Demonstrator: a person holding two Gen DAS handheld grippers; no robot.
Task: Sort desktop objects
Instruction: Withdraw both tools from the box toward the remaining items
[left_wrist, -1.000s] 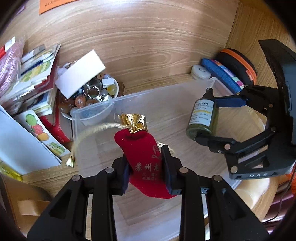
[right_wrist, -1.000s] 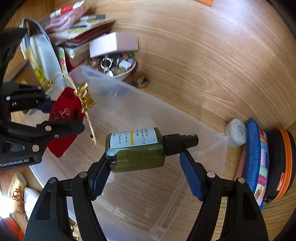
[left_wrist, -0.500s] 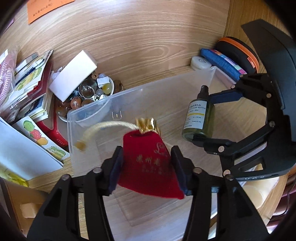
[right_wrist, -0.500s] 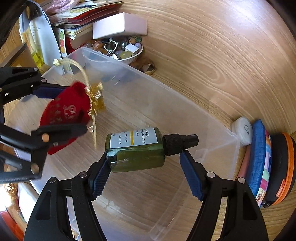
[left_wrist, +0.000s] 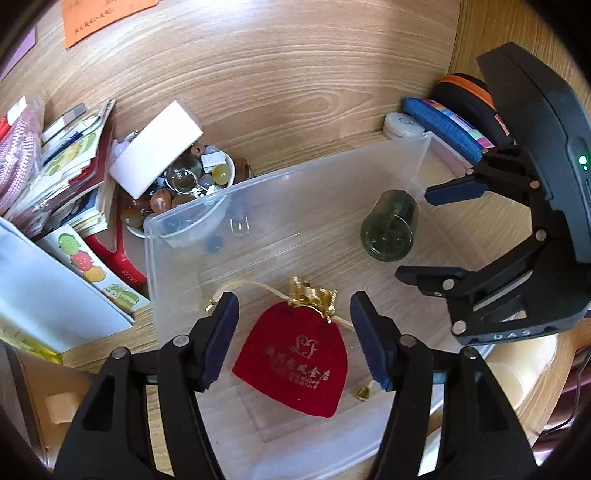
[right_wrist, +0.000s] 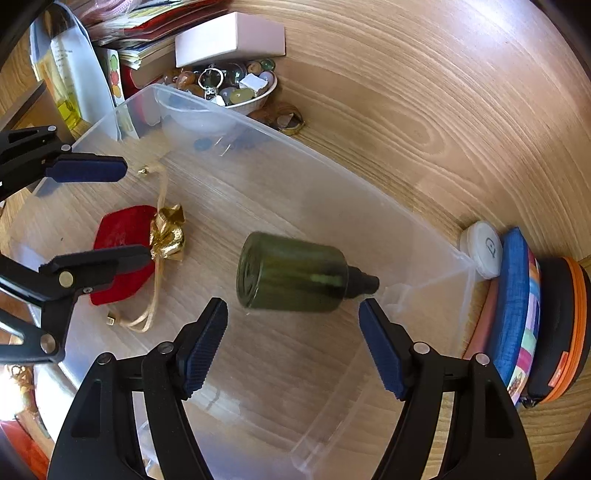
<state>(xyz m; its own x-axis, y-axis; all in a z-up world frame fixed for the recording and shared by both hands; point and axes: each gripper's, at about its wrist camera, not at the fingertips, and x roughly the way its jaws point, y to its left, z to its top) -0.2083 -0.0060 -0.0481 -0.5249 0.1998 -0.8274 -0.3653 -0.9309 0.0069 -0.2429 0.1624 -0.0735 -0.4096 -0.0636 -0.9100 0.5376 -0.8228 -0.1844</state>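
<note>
A clear plastic bin (left_wrist: 177, 221) (right_wrist: 369, 192) sits on the wooden desk. A red velvet pouch (left_wrist: 295, 358) with a gold top and cord lies on the bin floor; it also shows in the right wrist view (right_wrist: 118, 229). My left gripper (left_wrist: 293, 332) is open above it, pads (left_wrist: 221, 332) either side, not touching. A dark green spray bottle (right_wrist: 295, 273) lies on its side in the bin, blurred; it also shows in the left wrist view (left_wrist: 388, 230). My right gripper (right_wrist: 293, 343) is open just above it.
A white bowl of stones and trinkets (left_wrist: 184, 184) with a white box (left_wrist: 155, 147) on it stands behind the bin. Books and papers (left_wrist: 66, 155) pile at the left. A white cap (right_wrist: 484, 251), blue pouch (right_wrist: 517, 295) and orange-black case (right_wrist: 565, 325) lie at the bin's right end.
Both grippers opened. The red pouch dropped from the left gripper to the bin floor. The green bottle left the right gripper and fell into the bin.
</note>
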